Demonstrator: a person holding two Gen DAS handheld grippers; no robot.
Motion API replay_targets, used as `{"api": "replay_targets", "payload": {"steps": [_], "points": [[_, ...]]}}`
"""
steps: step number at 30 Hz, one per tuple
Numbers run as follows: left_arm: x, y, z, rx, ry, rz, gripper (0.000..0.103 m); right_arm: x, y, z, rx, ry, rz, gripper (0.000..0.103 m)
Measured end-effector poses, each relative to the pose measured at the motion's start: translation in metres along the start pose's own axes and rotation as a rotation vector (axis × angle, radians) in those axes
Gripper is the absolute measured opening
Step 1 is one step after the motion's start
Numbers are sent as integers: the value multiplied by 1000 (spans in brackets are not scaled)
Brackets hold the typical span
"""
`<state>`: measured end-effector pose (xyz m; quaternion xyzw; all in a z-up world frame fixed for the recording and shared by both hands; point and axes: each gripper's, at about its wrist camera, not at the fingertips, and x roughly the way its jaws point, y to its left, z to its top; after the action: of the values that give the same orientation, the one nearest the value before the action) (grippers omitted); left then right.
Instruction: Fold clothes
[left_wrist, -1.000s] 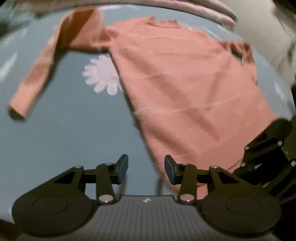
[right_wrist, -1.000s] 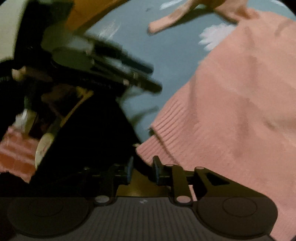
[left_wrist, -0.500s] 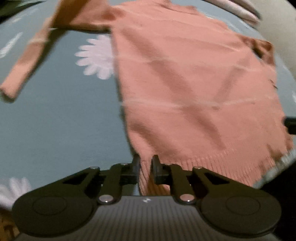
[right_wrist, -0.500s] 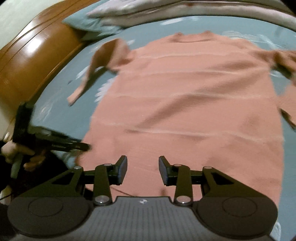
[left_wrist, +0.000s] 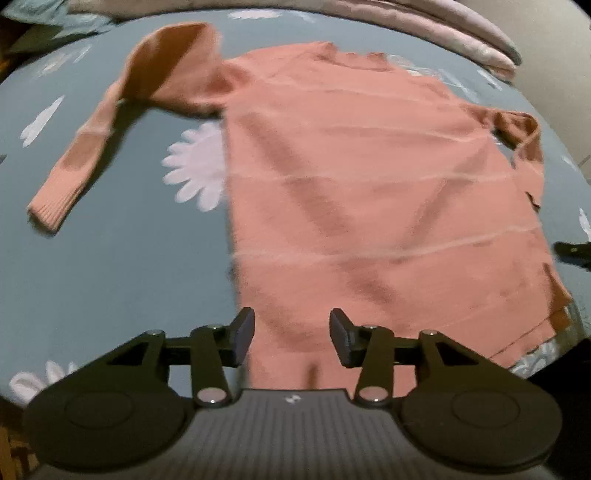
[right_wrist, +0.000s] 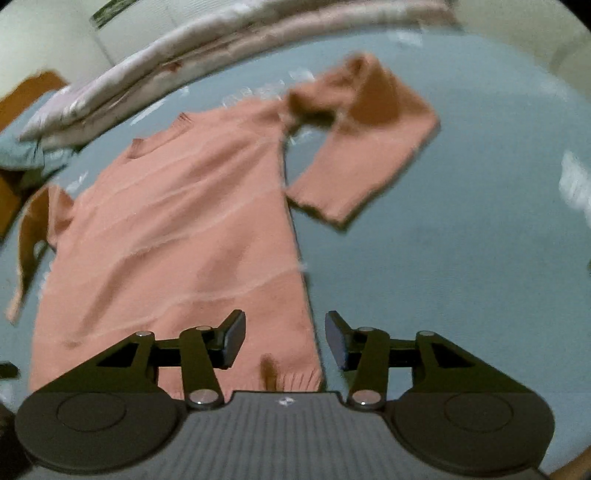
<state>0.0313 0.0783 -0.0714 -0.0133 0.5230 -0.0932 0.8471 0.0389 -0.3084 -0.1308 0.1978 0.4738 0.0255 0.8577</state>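
A salmon-pink knitted sweater (left_wrist: 369, 206) is spread flat on the grey-blue daisy-print bed sheet (left_wrist: 110, 277). Both the left claw (left_wrist: 291, 334) and right claw (right_wrist: 285, 338) are seen opening above its hem, with nothing gripped.

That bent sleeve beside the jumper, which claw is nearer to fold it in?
Probably the right claw: the bent sleeve lies just ahead of it. The left claw, jaws opening, sits at the opposite hem corner.
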Motion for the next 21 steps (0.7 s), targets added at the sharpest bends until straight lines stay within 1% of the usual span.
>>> {"api": "replay_targets", "payload": {"steps": [2, 3, 4, 5, 6, 8, 11, 12, 13, 14, 15, 16, 17, 18, 20, 21], "points": [[6, -10, 3, 14, 7, -8, 47, 10, -5, -3, 26, 34, 16, 53], [10, -15, 4, 21, 16, -14, 48, 14, -5, -6, 30, 47, 18, 46], [15, -19, 4, 28, 27, -15, 50, 15, -4, -9, 32, 54, 24, 37], [19, -23, 3, 34, 38, -10, 50, 14, -3, -13, 30, 52, 35, 14], [23, -27, 3, 42, 50, -1, 50, 12, -3, -15, 29, 48, 49, 10], [30, -32, 2, 66, 73, 26, 50, 2, -5, -16, 53, 22, 69, 9], [34, -35, -2, 76, 89, 36, 51, -15, -12, -10, 88, -21, 37, 8], [37, -34, -3, 76, 103, 42, 54, -17, -14, -9, 89, -21, 29, 9], [41, -33, -5, 75, 119, 53, 56, -13, -15, -9, 87, 2, 25, 9], [44, -32, -6, 75, 132, 63, 56, -7, -16, -10, 84, 33, 12, 16], [47, -30, -7, 77, 141, 71, 56, -1, -17, -13, 83, 64, -9, 26], [49, -28, -9, 79, 149, 77, 57, 0, -17, -16, 84, 75, -12, 26], [50, -26, -10, 79, 151, 79, 58, -3, -19, -19, 96, 63, 4, 34], [50, -23, -12, 76, 150, 80, 62, -9, -22, -22, 122, 47, 17, 42], [50, -19, -14, 71, 146, 73, 64, -23, -30, -28, 170, 9, 8, 42], [50, -18, -14, 69, 144, 68, 65, -28, -31, -31, 172, 7, 9, 42]]}}
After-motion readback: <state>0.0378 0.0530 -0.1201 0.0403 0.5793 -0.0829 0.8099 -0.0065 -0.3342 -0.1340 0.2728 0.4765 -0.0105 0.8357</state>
